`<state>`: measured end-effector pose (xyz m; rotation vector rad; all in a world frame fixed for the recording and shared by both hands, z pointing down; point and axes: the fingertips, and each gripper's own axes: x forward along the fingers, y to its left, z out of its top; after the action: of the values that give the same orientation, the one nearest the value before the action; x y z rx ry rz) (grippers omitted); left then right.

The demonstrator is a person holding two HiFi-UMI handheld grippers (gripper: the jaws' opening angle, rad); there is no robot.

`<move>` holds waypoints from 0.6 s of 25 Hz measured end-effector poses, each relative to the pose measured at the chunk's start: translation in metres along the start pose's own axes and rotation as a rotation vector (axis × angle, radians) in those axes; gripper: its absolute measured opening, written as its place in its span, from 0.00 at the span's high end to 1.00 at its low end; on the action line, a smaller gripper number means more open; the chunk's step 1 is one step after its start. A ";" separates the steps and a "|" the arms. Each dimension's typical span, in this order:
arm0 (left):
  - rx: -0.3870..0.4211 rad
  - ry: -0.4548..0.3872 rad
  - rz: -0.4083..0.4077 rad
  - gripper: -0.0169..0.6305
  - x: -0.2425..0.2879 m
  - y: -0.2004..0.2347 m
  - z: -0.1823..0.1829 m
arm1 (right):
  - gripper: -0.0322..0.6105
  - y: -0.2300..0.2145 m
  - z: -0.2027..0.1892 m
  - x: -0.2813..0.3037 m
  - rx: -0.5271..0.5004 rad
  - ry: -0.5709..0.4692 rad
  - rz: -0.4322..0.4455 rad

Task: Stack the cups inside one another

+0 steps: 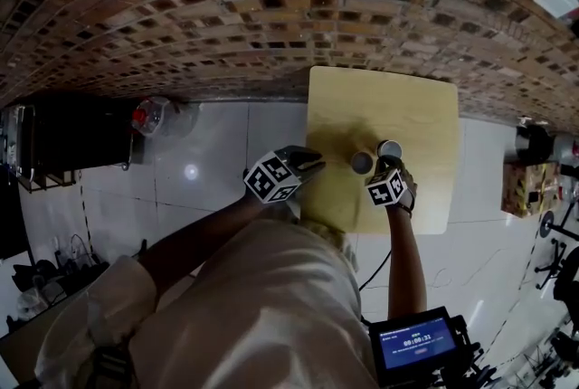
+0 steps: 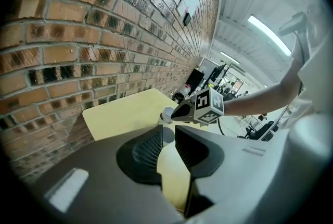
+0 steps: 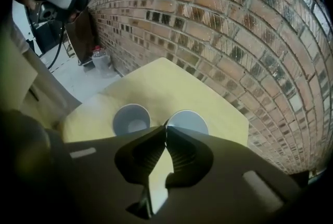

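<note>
Two pale paper cups stand open side up on a small yellow table (image 1: 416, 107). In the right gripper view the left cup (image 3: 131, 119) stands free. My right gripper (image 3: 166, 129) points steeply down and is shut on the near rim of the right cup (image 3: 187, 121). In the head view that held cup (image 1: 390, 147) sits just past the right gripper (image 1: 391, 165), with the free cup (image 1: 361, 163) to its left. My left gripper (image 1: 315, 163) hovers at the table's left edge, a short way from the free cup. The left gripper (image 2: 168, 137) shows a narrow gap with nothing in it.
A brick wall (image 1: 271, 7) runs behind the table. On the tiled floor to the left lie a plastic bottle (image 1: 156, 118) and a dark cabinet (image 1: 68, 143). A box (image 1: 520, 188) stands at the right, and a small screen (image 1: 416, 344) sits near my body.
</note>
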<state>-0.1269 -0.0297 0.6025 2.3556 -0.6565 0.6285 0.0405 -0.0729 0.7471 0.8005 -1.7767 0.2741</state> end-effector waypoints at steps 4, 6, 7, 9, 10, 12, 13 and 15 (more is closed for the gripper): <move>-0.004 0.000 0.005 0.83 -0.001 0.002 -0.001 | 0.93 0.002 -0.007 0.010 -0.014 0.025 0.009; -0.005 0.000 0.007 0.83 -0.002 0.002 -0.002 | 0.93 0.002 -0.010 0.014 -0.018 0.035 0.009; -0.005 0.001 0.008 0.83 -0.002 0.002 -0.002 | 0.93 0.003 -0.011 0.016 -0.019 0.037 0.009; -0.004 0.001 0.008 0.83 -0.002 0.001 -0.002 | 0.93 0.003 -0.013 0.018 -0.020 0.036 0.008; -0.004 0.001 0.008 0.83 -0.002 0.001 -0.002 | 0.93 0.003 -0.013 0.018 -0.019 0.034 0.008; -0.002 0.002 0.008 0.83 -0.002 0.000 -0.002 | 0.89 0.002 -0.014 0.017 -0.016 0.027 0.008; -0.001 0.003 0.007 0.83 -0.002 -0.001 -0.002 | 0.88 0.002 -0.014 0.016 -0.013 0.023 0.007; 0.004 0.006 0.004 0.83 -0.003 -0.002 -0.002 | 0.85 0.001 -0.014 0.013 -0.007 0.010 0.002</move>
<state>-0.1281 -0.0256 0.6017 2.3561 -0.6576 0.6392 0.0479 -0.0693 0.7638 0.7915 -1.7684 0.2726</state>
